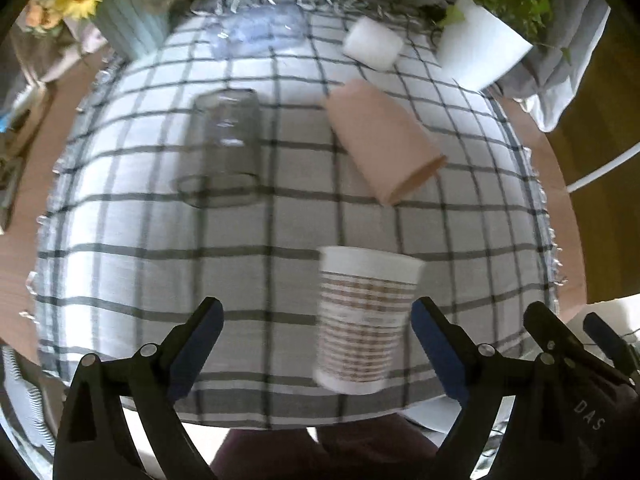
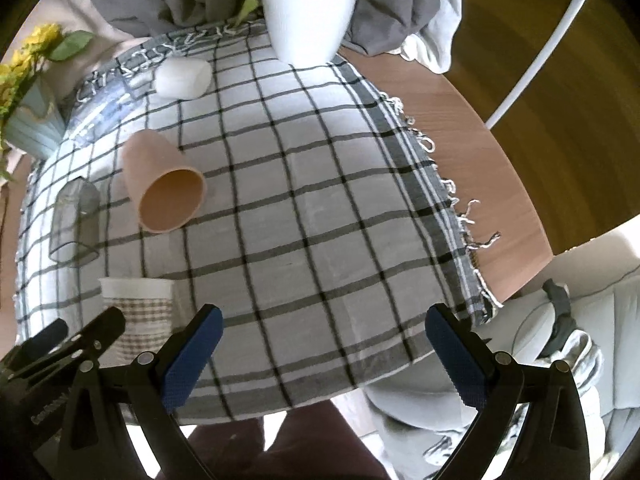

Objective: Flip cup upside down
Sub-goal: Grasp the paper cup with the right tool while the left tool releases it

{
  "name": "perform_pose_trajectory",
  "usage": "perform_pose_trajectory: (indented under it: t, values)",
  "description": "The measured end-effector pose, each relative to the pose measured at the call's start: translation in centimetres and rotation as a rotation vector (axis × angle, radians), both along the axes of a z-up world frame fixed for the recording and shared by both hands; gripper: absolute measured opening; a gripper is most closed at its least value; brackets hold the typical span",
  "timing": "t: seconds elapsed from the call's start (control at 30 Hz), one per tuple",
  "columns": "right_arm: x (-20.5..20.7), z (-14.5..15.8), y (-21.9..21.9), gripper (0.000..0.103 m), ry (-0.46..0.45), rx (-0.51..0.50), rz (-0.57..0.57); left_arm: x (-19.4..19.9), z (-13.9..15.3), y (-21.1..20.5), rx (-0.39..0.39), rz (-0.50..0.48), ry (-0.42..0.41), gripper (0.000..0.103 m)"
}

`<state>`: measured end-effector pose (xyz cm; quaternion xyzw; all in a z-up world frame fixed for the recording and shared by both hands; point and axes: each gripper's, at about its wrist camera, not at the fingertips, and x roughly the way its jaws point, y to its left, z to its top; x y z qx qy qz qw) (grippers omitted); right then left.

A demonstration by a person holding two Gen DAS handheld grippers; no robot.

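Note:
A white paper cup with brown checks (image 1: 366, 322) stands on the checked cloth (image 1: 280, 220), its wide end up, near the front edge. It also shows in the right wrist view (image 2: 140, 312). My left gripper (image 1: 316, 320) is open, and the cup stands between its fingers, close to the right finger (image 1: 436, 344). My right gripper (image 2: 322, 330) is open and empty, to the right of the cup. A pink cup (image 1: 380, 140) lies on its side, mouth toward me (image 2: 168, 184). A clear glass (image 1: 224, 144) stands mouth down (image 2: 74, 224).
A white cup (image 1: 372, 42) lies at the back of the cloth (image 2: 182, 78). A white plant pot (image 2: 308, 16) and a pale blue vase with sunflowers (image 1: 128, 12) stand at the back. The wooden table edge (image 2: 480, 168) lies on the right.

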<state>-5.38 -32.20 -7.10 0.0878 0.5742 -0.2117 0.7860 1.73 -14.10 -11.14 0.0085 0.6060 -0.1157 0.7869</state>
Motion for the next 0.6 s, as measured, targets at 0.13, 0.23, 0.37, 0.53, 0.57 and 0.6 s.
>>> perform_pose_trajectory:
  t: [0.13,0.23,0.37,0.53,0.57,0.6]
  values:
    - [0.1,0.2,2.4,0.102,-0.021,0.020,0.038,0.1,0.2,2.6,0.036,0.031,-0.016,0.097]
    - [0.3,0.4,4.2,0.102,-0.034,0.030,0.067,-0.3,0.0,4.5,0.049,0.052,-0.015,0.097]
    - [0.7,0.1,6.7,0.102,-0.034,0.058,0.107,-0.8,-0.9,6.9,0.074,0.078,0.000,0.097]
    - [1.3,-1.0,9.4,0.102,-0.012,0.094,0.155,-1.1,-2.0,9.0,0.106,0.100,0.010,0.097]
    - [1.4,-1.3,9.9,0.101,-0.007,0.103,0.168,-1.1,-2.3,9.4,0.114,0.098,0.016,0.097]
    - [1.5,-1.6,10.2,0.100,-0.001,0.109,0.174,-1.2,-2.6,9.6,0.120,0.097,0.019,0.097]
